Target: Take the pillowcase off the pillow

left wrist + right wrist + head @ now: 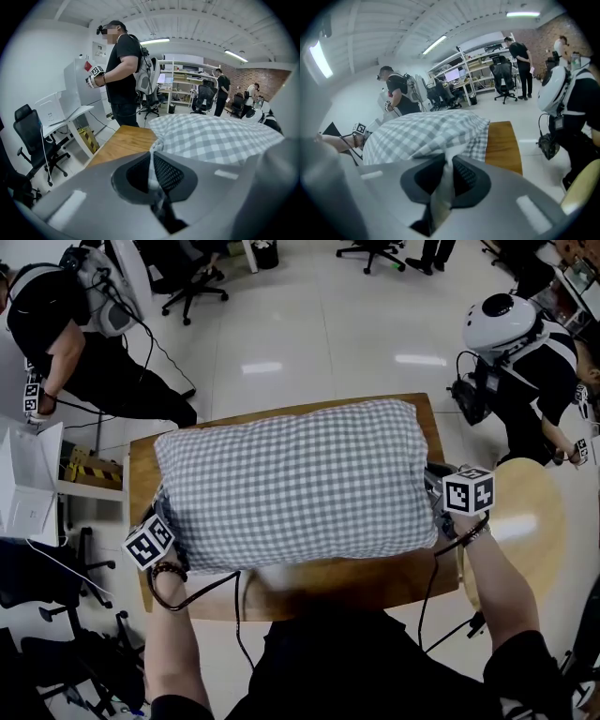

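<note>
One filled pillowcase (pixel 295 484) lies on one table (pixel 328 585) between two grippers — left gripper (pixel 152 158) clenched on its checked corner, right gripper (pixel 449 161) pinching white cloth (pixel 443 190) at the opposite end.

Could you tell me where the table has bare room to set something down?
Bare wood shows on the table along the near edge, below the pillowcase, and in a narrower strip at its left. The left hand-held gripper and right hand-held gripper crowd the pillowcase's two ends.
</note>
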Demonstrator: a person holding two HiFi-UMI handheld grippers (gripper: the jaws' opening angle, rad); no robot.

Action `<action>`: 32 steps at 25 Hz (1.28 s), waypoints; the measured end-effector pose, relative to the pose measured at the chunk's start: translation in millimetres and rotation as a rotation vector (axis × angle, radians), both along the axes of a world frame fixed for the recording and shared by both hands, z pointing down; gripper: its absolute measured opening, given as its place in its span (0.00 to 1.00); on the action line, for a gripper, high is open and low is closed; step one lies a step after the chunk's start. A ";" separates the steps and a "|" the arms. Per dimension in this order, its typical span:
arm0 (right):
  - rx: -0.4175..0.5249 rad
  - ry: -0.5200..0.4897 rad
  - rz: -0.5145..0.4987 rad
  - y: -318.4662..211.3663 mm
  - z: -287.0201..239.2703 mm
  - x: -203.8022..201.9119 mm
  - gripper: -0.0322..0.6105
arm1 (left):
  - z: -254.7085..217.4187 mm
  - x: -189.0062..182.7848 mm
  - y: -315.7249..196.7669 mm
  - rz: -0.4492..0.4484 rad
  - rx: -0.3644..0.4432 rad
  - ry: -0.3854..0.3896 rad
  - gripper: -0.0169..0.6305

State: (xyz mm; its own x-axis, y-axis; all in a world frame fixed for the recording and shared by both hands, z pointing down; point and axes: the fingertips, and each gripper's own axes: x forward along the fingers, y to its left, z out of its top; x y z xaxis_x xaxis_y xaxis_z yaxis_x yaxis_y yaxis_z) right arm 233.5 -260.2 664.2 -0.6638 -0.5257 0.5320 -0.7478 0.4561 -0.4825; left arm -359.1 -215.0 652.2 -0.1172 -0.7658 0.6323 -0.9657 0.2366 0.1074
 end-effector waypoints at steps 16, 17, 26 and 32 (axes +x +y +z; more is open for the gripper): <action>0.166 0.184 0.107 23.5 -35.0 29.2 0.09 | -6.2 -14.2 36.9 -0.042 0.067 -0.003 0.03; 0.166 0.186 0.113 25.6 -36.7 29.0 0.09 | -7.8 -16.5 37.4 -0.044 0.074 0.003 0.03; 0.193 0.202 0.153 38.1 -57.3 36.2 0.08 | -24.1 -28.7 43.6 -0.074 0.126 0.044 0.03; 0.188 0.204 0.175 48.0 -66.3 40.1 0.08 | -31.9 -36.8 52.4 -0.094 0.147 0.059 0.03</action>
